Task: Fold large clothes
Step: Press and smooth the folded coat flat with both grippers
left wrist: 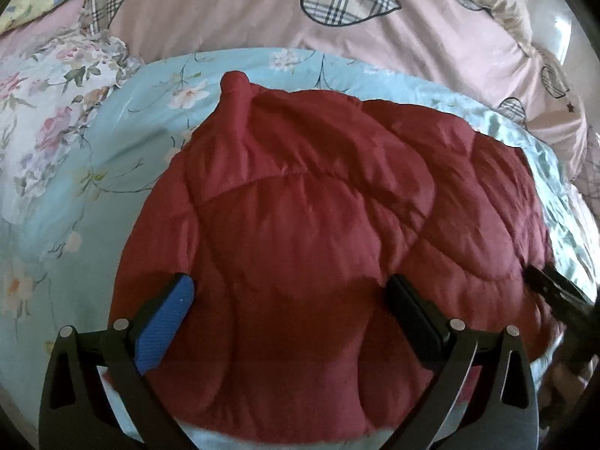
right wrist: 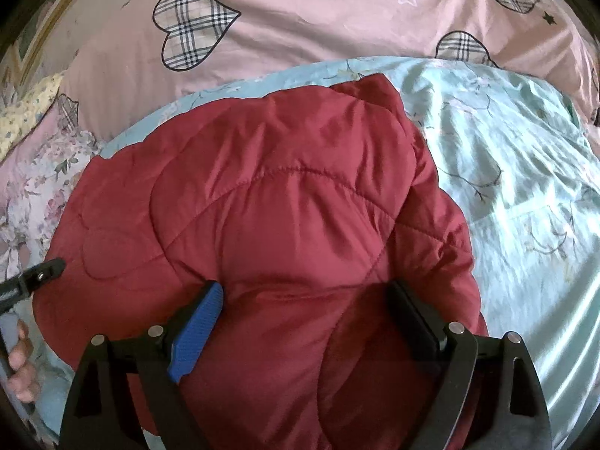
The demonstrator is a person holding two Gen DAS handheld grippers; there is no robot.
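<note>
A dark red quilted puffer jacket (left wrist: 307, 225) lies folded in a thick bundle on a light blue floral sheet (left wrist: 112, 172). It also fills the middle of the right wrist view (right wrist: 285, 225). My left gripper (left wrist: 290, 292) is open and empty, with its fingers spread over the near part of the jacket. My right gripper (right wrist: 303, 298) is open and empty too, above the jacket's near right part. The right gripper's tip shows at the right edge of the left wrist view (left wrist: 555, 288). The left gripper's tip shows at the left edge of the right wrist view (right wrist: 41, 273).
A pink duvet with plaid hearts (left wrist: 337, 0) lies behind the jacket and also shows in the right wrist view (right wrist: 300, 18). A floral pillow (left wrist: 45, 112) sits at the left. The blue sheet (right wrist: 517, 172) spreads wrinkled to the right.
</note>
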